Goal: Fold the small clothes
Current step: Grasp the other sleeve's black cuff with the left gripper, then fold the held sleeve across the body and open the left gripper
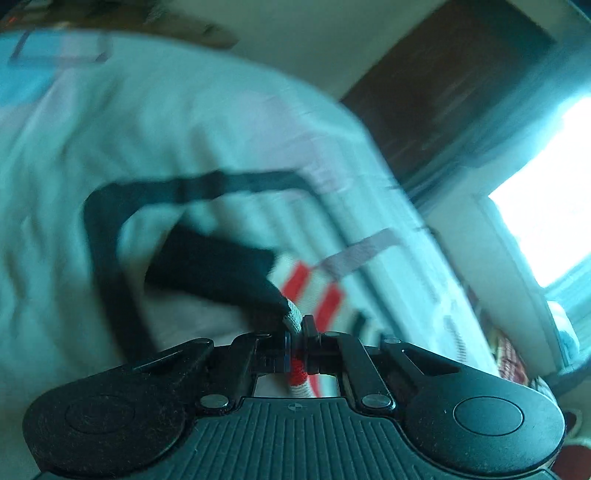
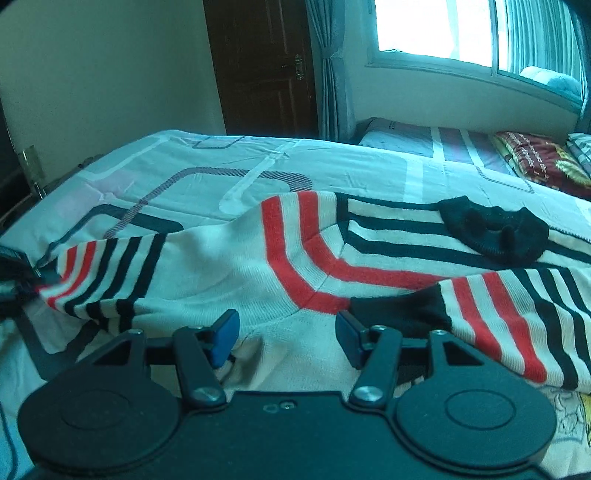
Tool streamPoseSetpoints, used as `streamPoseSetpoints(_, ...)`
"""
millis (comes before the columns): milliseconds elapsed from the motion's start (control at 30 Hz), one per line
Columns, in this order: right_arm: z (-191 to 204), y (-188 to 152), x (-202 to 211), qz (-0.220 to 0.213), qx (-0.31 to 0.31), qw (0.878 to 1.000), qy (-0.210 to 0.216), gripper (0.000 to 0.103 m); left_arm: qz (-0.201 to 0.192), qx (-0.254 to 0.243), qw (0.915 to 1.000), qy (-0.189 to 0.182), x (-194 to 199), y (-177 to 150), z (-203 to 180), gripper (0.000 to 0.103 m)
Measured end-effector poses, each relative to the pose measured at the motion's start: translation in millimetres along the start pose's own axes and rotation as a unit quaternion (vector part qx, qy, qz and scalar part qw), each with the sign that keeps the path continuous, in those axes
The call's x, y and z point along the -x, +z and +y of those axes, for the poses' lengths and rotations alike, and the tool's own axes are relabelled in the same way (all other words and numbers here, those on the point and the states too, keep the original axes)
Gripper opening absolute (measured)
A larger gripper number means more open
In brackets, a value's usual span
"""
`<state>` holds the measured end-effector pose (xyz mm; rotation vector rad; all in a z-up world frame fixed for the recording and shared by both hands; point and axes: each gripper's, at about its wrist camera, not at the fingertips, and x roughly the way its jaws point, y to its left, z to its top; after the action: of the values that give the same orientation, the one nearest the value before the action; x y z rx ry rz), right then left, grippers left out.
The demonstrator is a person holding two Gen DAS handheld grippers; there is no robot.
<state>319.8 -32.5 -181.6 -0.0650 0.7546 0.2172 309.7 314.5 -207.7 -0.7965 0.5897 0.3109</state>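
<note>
A small knit sweater, cream with red and black stripes and a black collar, lies spread on the bed. My right gripper is open just above its cream body, empty. My left gripper is shut on the sweater's sleeve, near the black cuff, and holds it lifted; the left wrist view is blurred. That held sleeve shows at the far left of the right wrist view, with the left gripper at the frame edge.
The bed sheet is pale with dark rounded-rectangle patterns. Pillows lie at the far right under a window. A dark wooden door stands beyond the bed's far edge.
</note>
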Motion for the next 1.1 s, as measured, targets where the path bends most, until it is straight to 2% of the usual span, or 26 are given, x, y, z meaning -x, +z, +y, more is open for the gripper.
streamPoseSetpoints(33, 1.1, -3.6, -12.0, 0.031, 0.005, 1.000, -0.001, 0.054, -0.005, -0.013, 0.9998, -0.012, 2.6, 2.5, -9.8, 0.006)
streamPoseSetpoints(167, -7.4, -4.0, -14.4, 0.029, -0.023, 0.999, 0.014, 0.054, -0.018, -0.080, 0.9937, -0.076, 15.4, 5.0, -65.8, 0.006)
streamPoseSetpoints(267, -23.4, -0.3, 8.1, -0.004, -0.074, 0.997, 0.033, 0.051, -0.011, -0.128, 0.9825, -0.134, 21.6, -7.2, -118.1, 0.006)
streamPoseSetpoints(400, -58.5, 1.5, 45.8, -0.048, -0.103, 0.993, 0.020, 0.052, 0.029, -0.194, 0.9591, -0.204, 15.5, -52.7, -193.3, 0.006)
streamPoseSetpoints(500, -95.5, -4.7, 70.2, -0.062, -0.120, 0.991, -0.007, 0.053, 0.091, -0.229, 0.9383, -0.242, 2.4, -110.5, -240.8, 0.006)
streamPoseSetpoints(567, -122.2, -13.8, 84.3, -0.066, -0.134, 0.988, -0.029, 0.054, 0.135, -0.255, 0.9209, -0.262, -5.1, -154.2, -265.3, 0.006)
streamPoseSetpoints(633, -146.9, -23.0, 92.7, -0.059, -0.148, 0.986, -0.047, 0.055, 0.184, -0.286, 0.9015, -0.268, -11.4, -195.8, -283.6, 0.006)
streamPoseSetpoints(733, -175.1, -36.8, 99.7, -0.048, -0.170, 0.983, -0.055, 0.055, 0.244, -0.326, 0.8754, -0.261, -15.6, -237.5, -300.7, 0.006)
streamPoseSetpoints(767, -181.5, -40.1, 101.6, -0.047, -0.175, 0.982, -0.056, 0.055, 0.256, -0.336, 0.8707, -0.253, -13.3, -246.3, -304.2, 0.006)
streamPoseSetpoints(867, -194.5, -44.9, 104.7, -0.048, -0.183, 0.981, -0.046, 0.059, 0.232, -0.370, 0.8661, -0.244, -0.4, -253.3, -314.3, 0.006)
streamPoseSetpoints(933, -196.9, -45.5, 104.3, -0.047, -0.183, 0.981, -0.039, 0.062, 0.221, -0.379, 0.8652, -0.243, 3.6, -246.5, -320.2, 0.006)
streamPoseSetpoints(1000, -197.4, -46.3, 105.4, -0.046, -0.171, 0.984, -0.038, 0.062, 0.201, -0.398, 0.8600, -0.248, 17.4, -250.5, -328.3, 0.006)
streamPoseSetpoints(1033, -195.4, -46.2, 104.7, -0.043, -0.163, 0.985, -0.037, 0.062, 0.189, -0.417, 0.8541, -0.247, 21.8, -250.3, -336.5, 0.006)
streamPoseSetpoints(1100, -192.3, -48.0, 105.8, -0.040, -0.155, 0.987, -0.029, 0.062, 0.167, -0.471, 0.8313, -0.244, 33.5, -256.9, -347.7, 0.007)
